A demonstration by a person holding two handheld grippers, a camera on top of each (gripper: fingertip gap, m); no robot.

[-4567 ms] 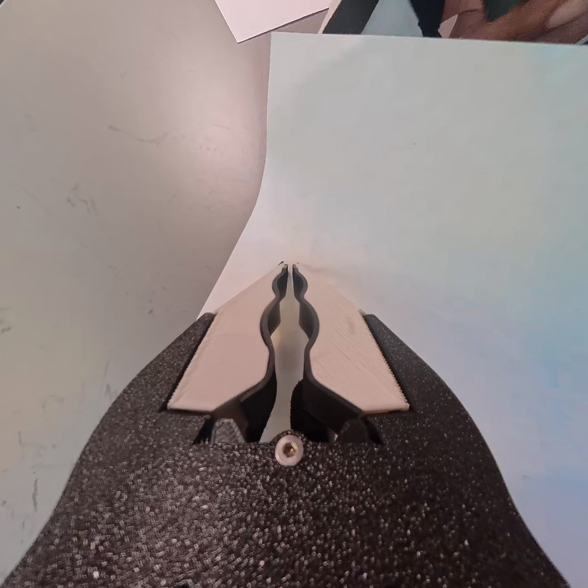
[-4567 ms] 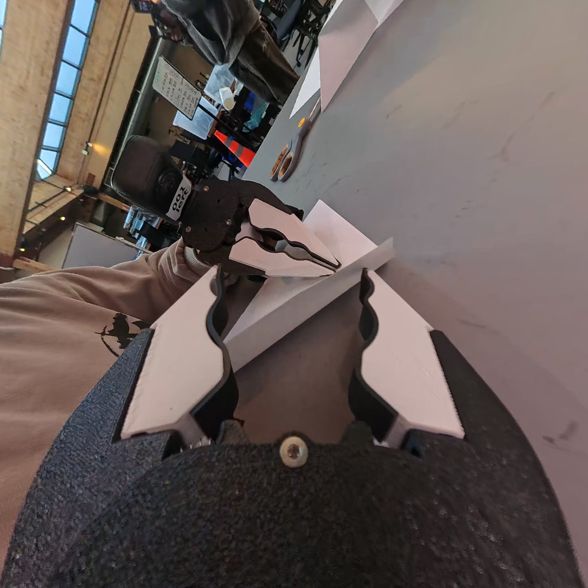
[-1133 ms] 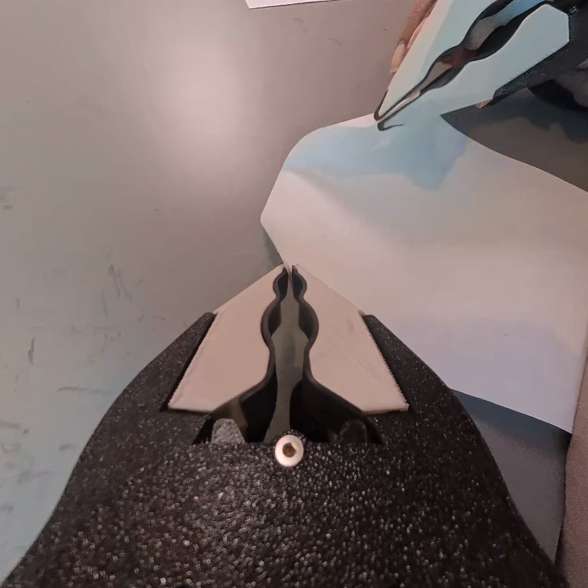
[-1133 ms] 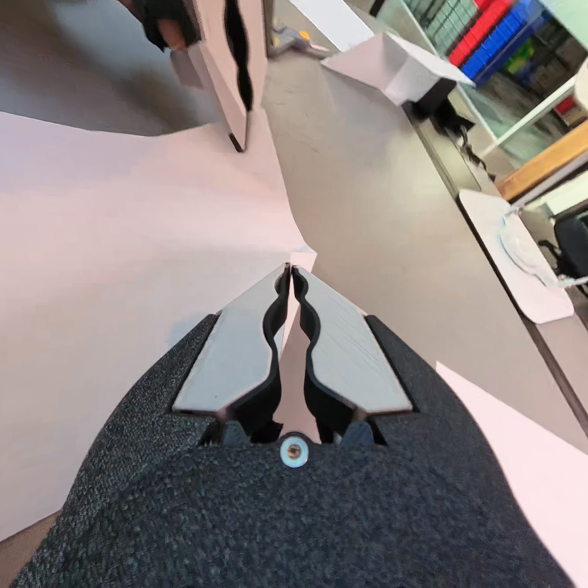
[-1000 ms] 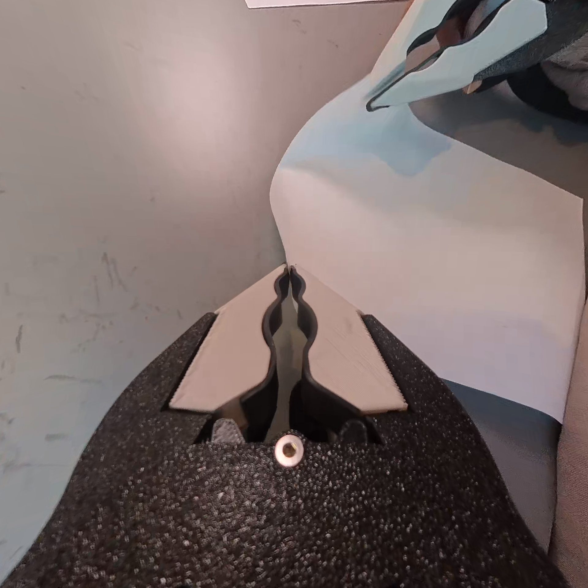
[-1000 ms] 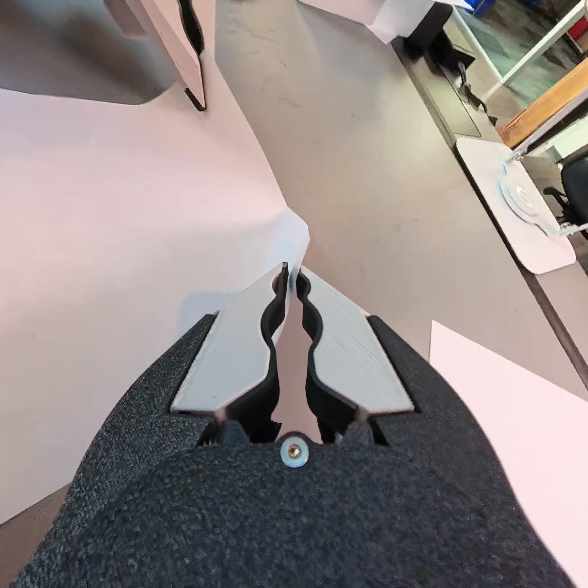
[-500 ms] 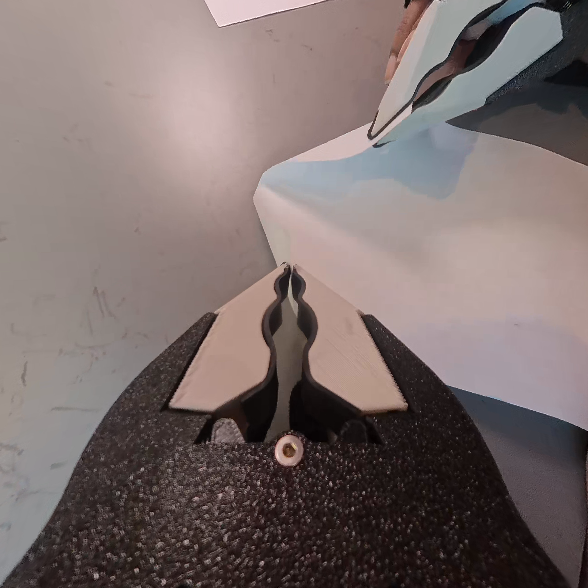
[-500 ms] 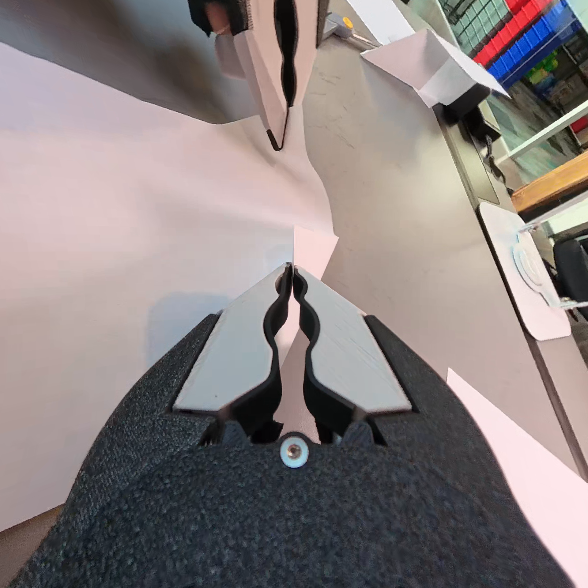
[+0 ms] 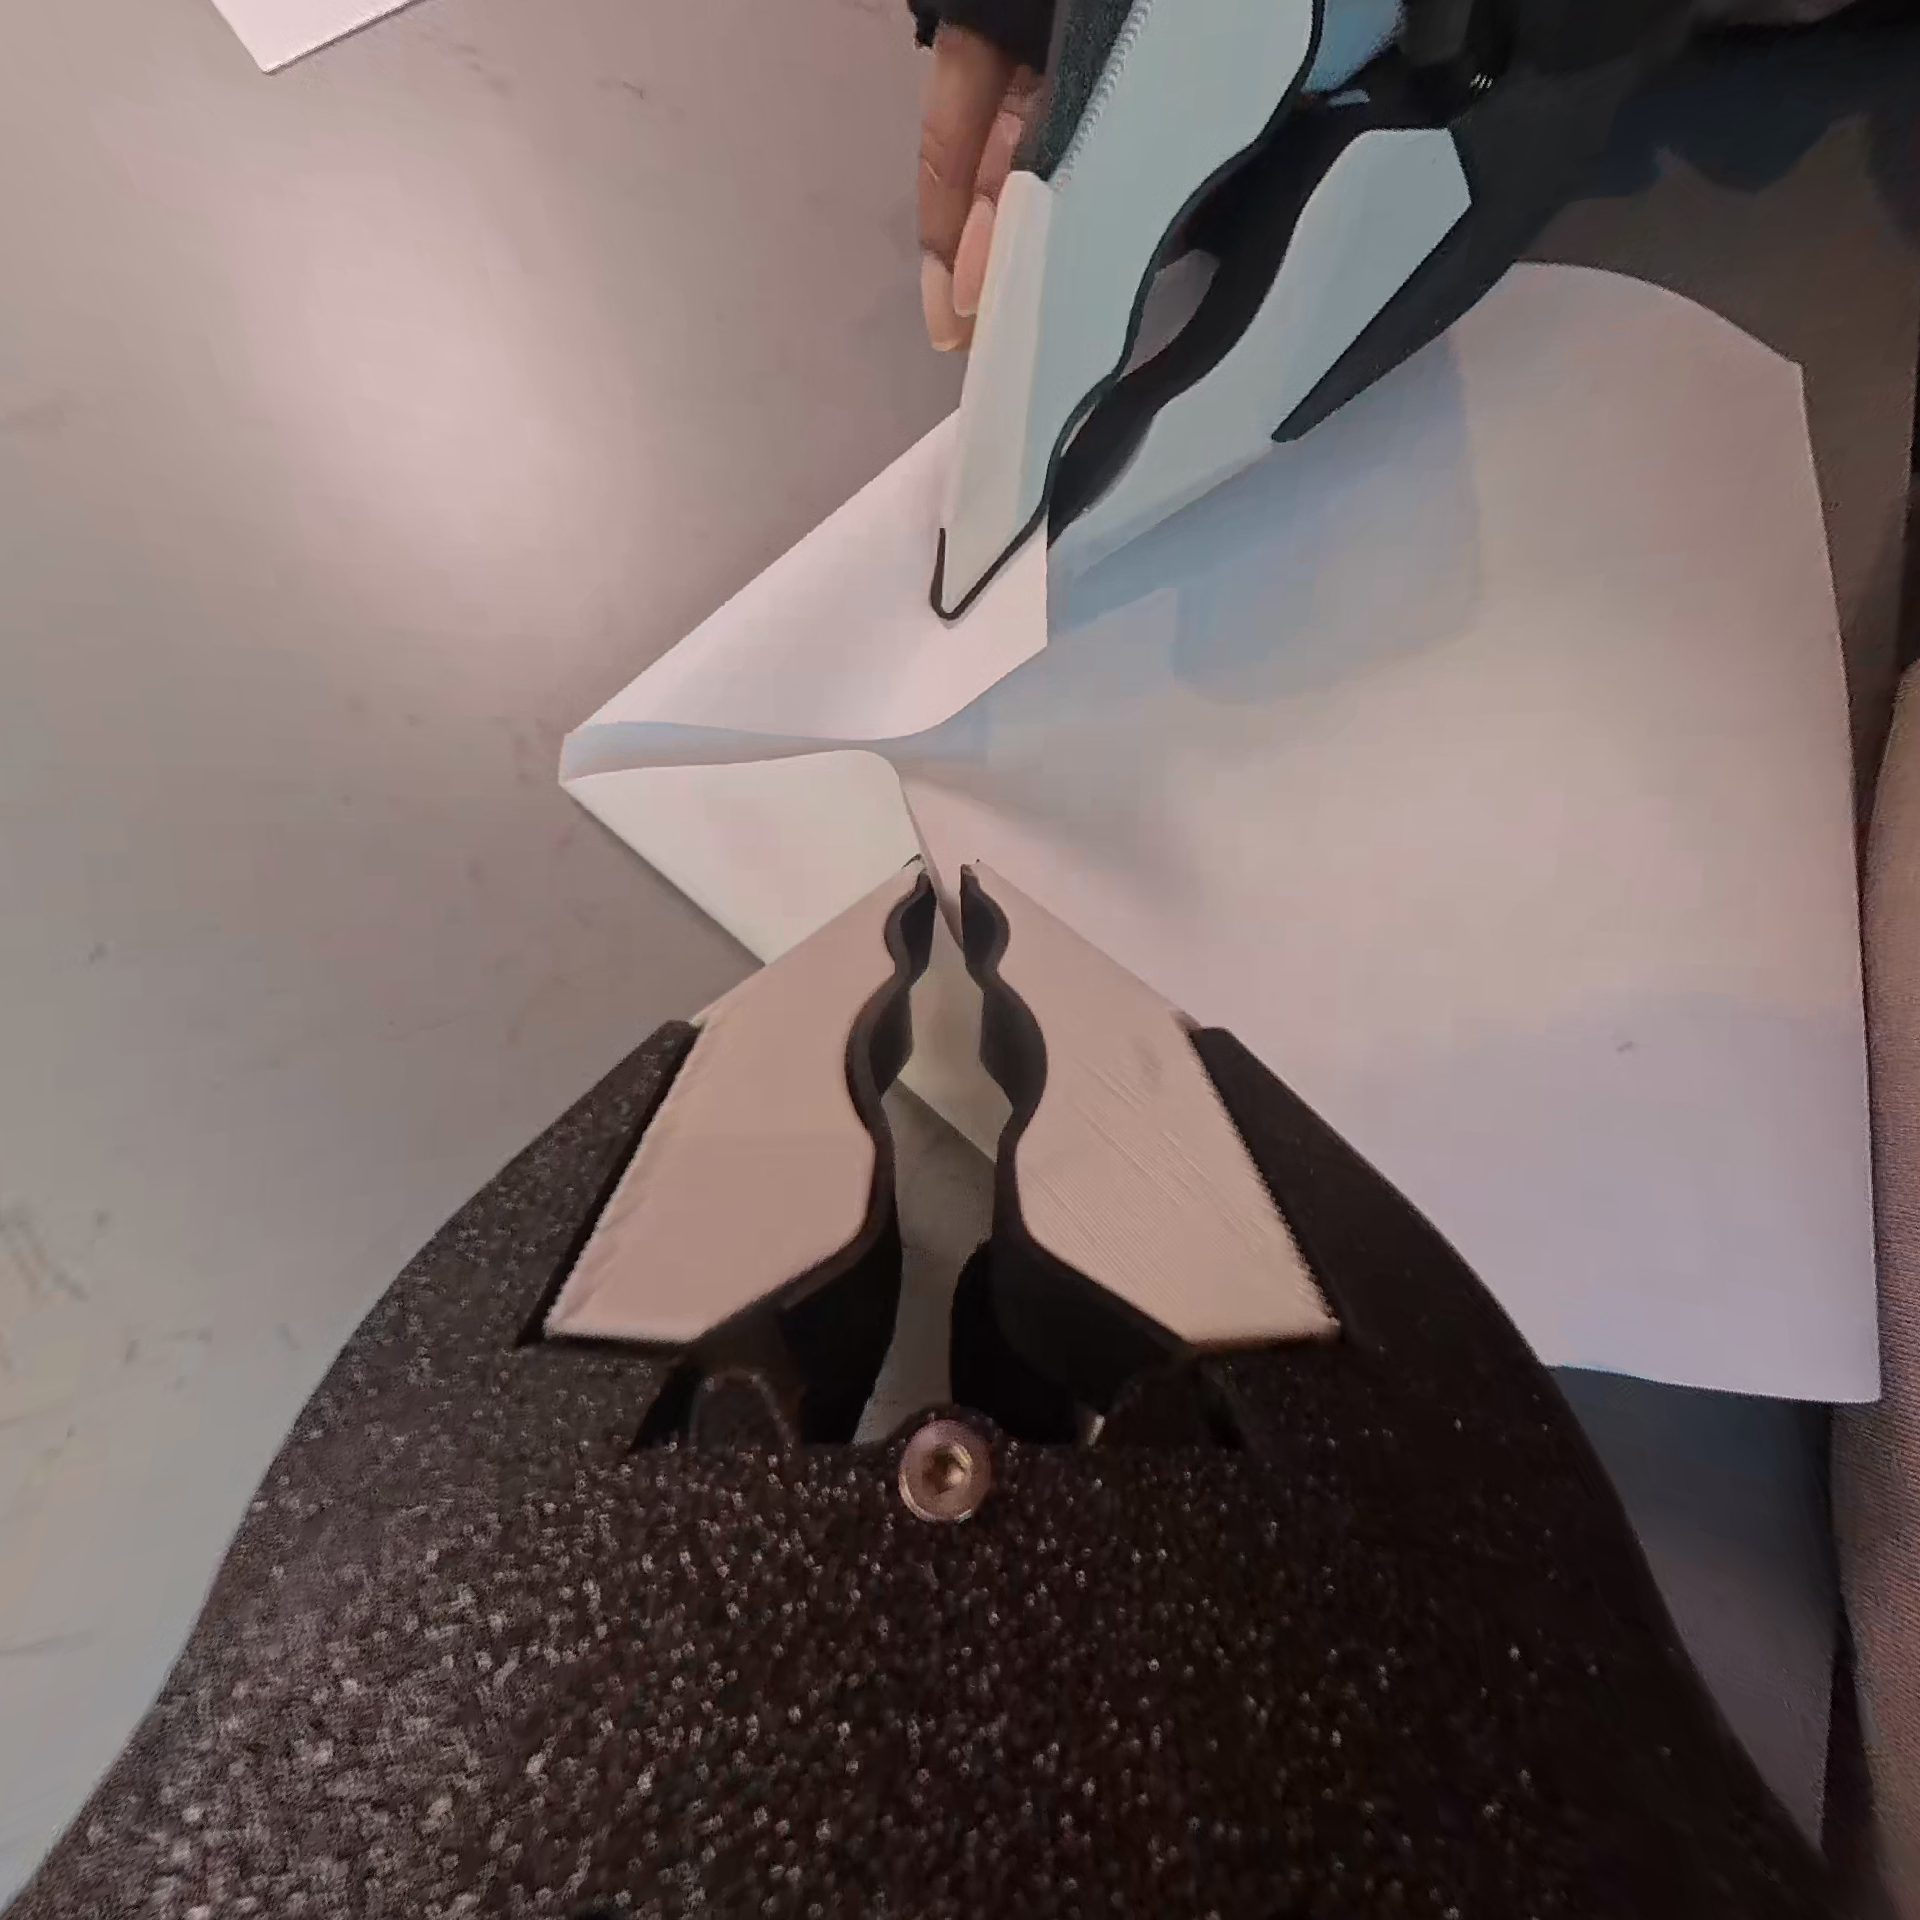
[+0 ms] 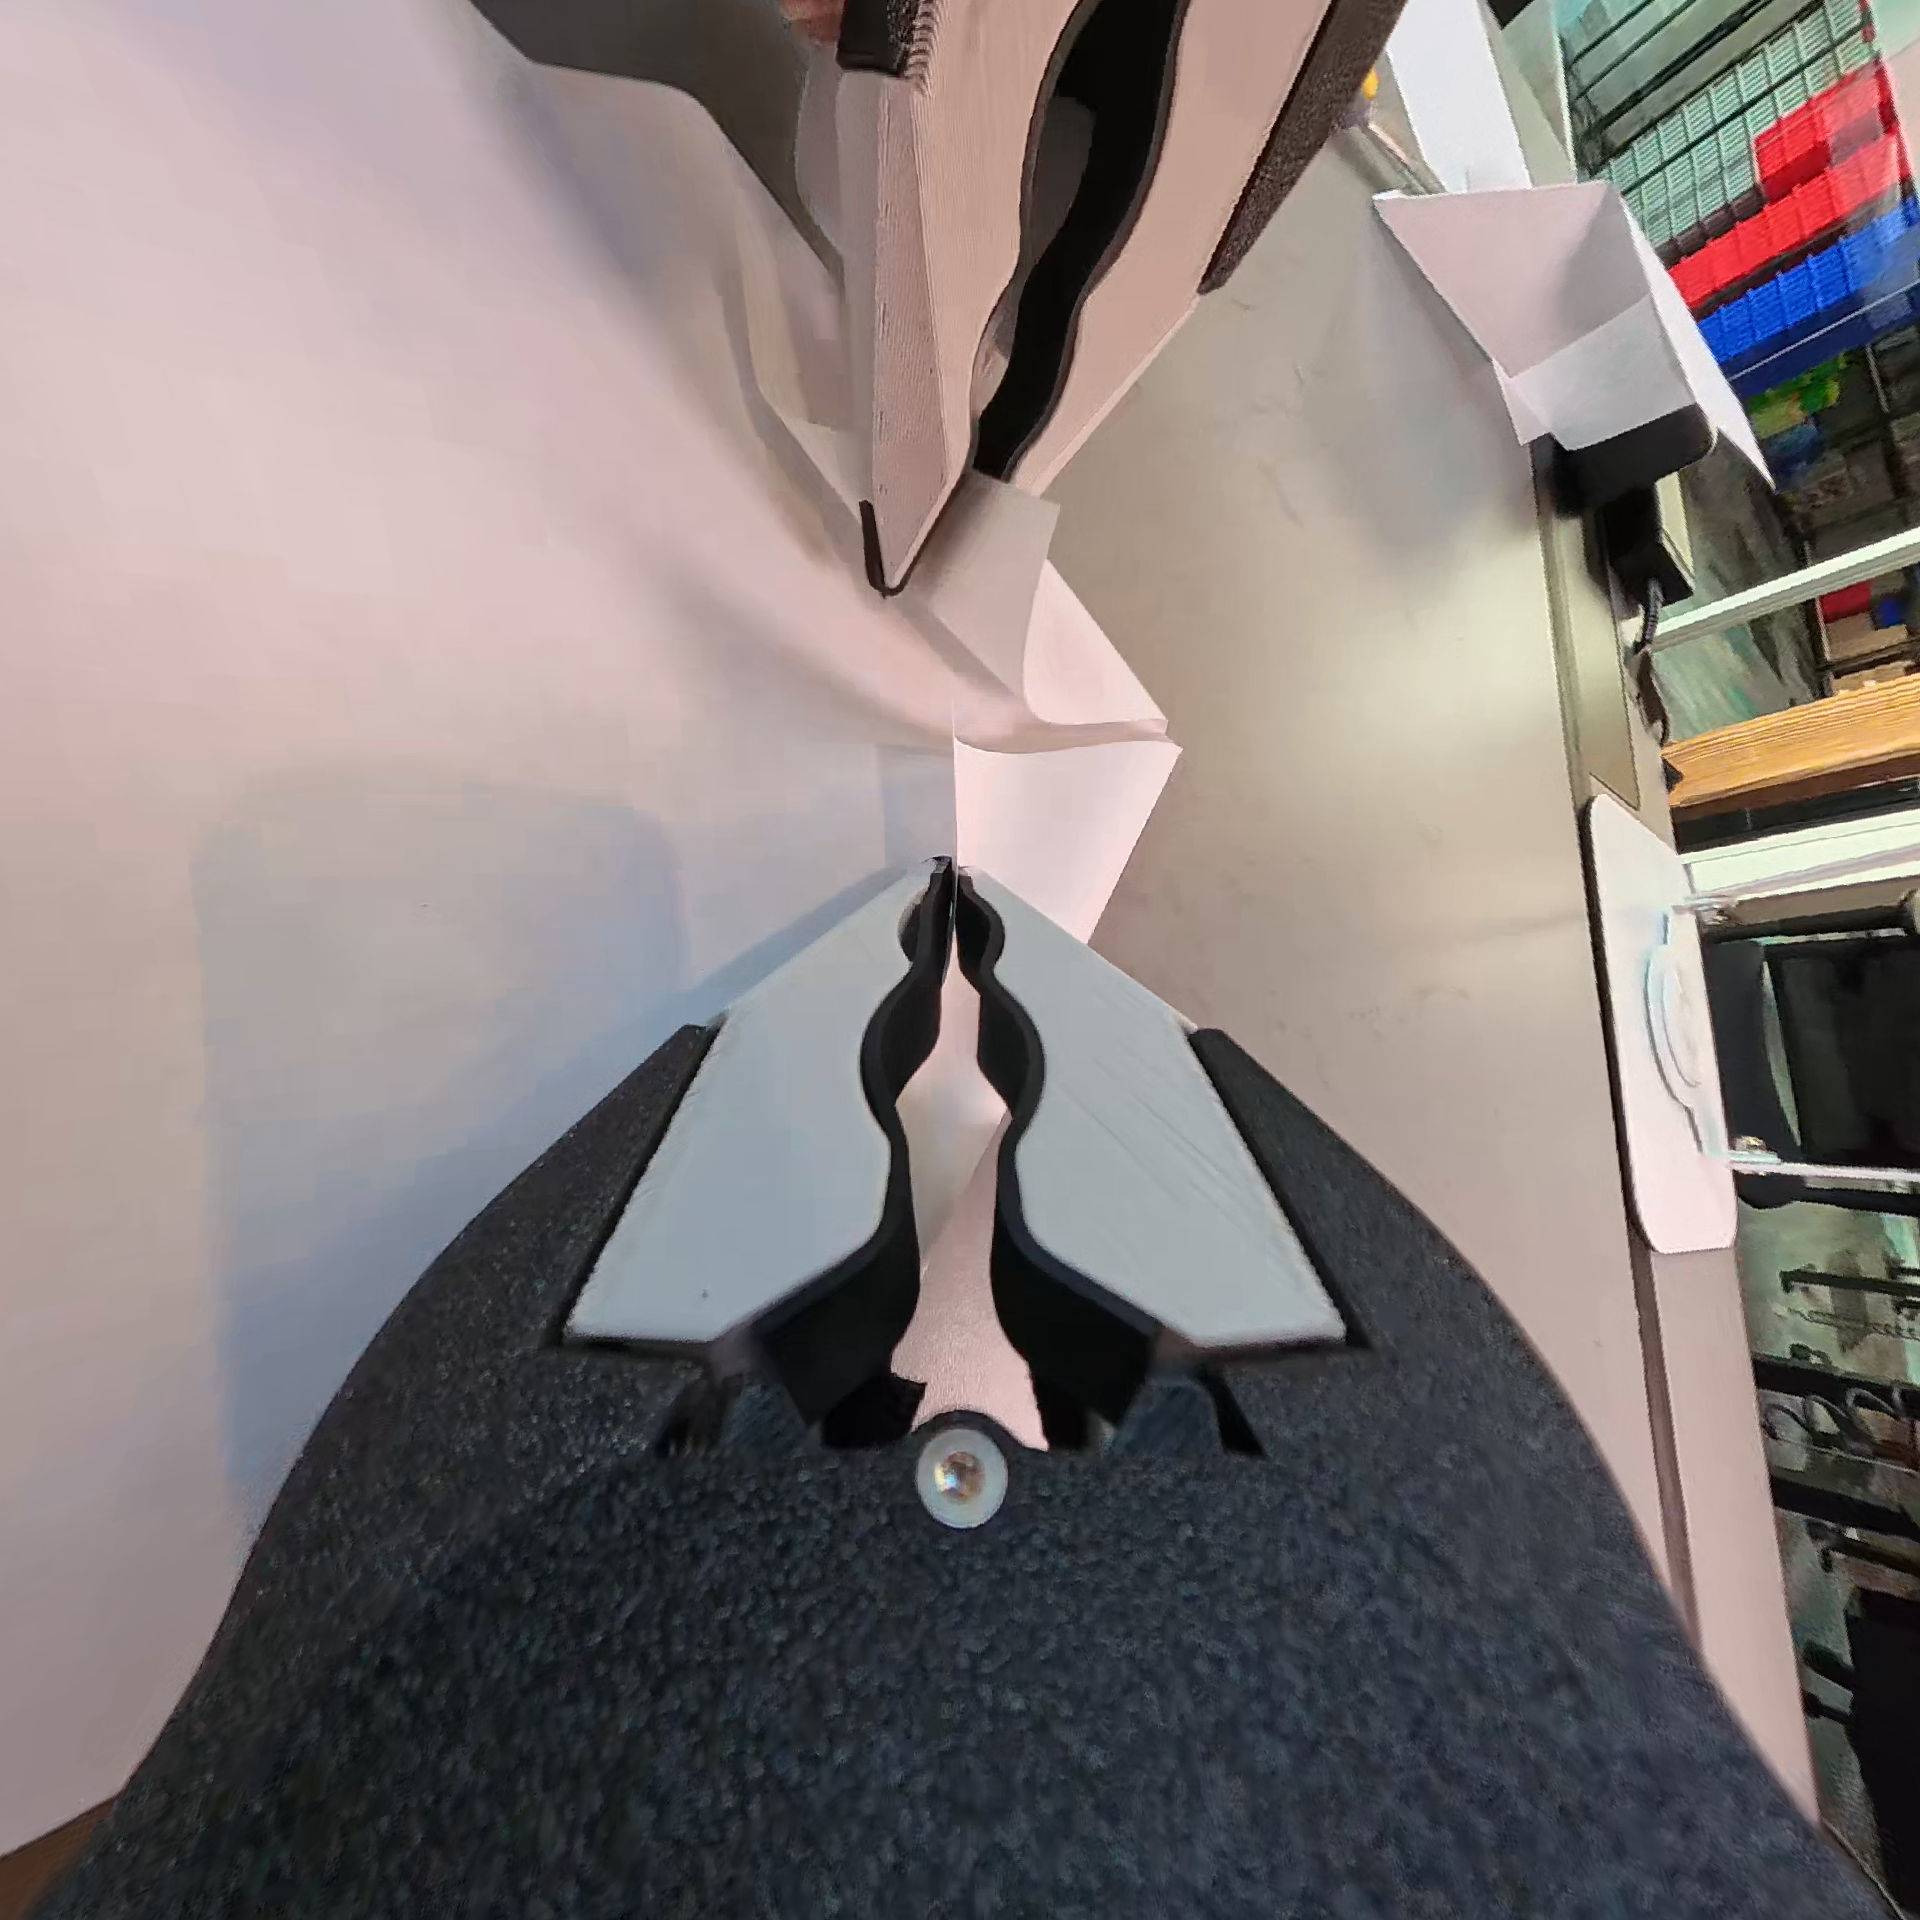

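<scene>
A white sheet of paper (image 9: pixel 1455 935) lies partly on the grey table (image 9: pixel 312 520). My left gripper (image 9: pixel 942 881) is shut on one folded-over corner flap, its tips a sliver apart with the paper edge between them. My right gripper (image 10: pixel 951 875) is shut on the other corner flap of the paper (image 10: pixel 416 623). The two flaps meet in a creased point between the grippers. The right gripper (image 9: pixel 997 582) shows at the top of the left wrist view, and the left gripper (image 10: pixel 956 540) at the top of the right wrist view.
A person's fingers (image 9: pixel 951 208) hold the right gripper. Another white sheet (image 9: pixel 312 21) lies at the far table edge. A folded paper shape (image 10: pixel 1538 270) sits on a black device (image 10: pixel 1631 457). A white pad (image 10: pixel 1662 1039) lies at the table's right edge, with shelves of red and blue bins (image 10: pixel 1818 208) behind. Spacing between my two grippers at the tips: around 6 cm.
The right gripper, open 4.6 s ago, now grips the paper. Over the last second both grippers moved closer together, folding the two corners inward into a creased point.
</scene>
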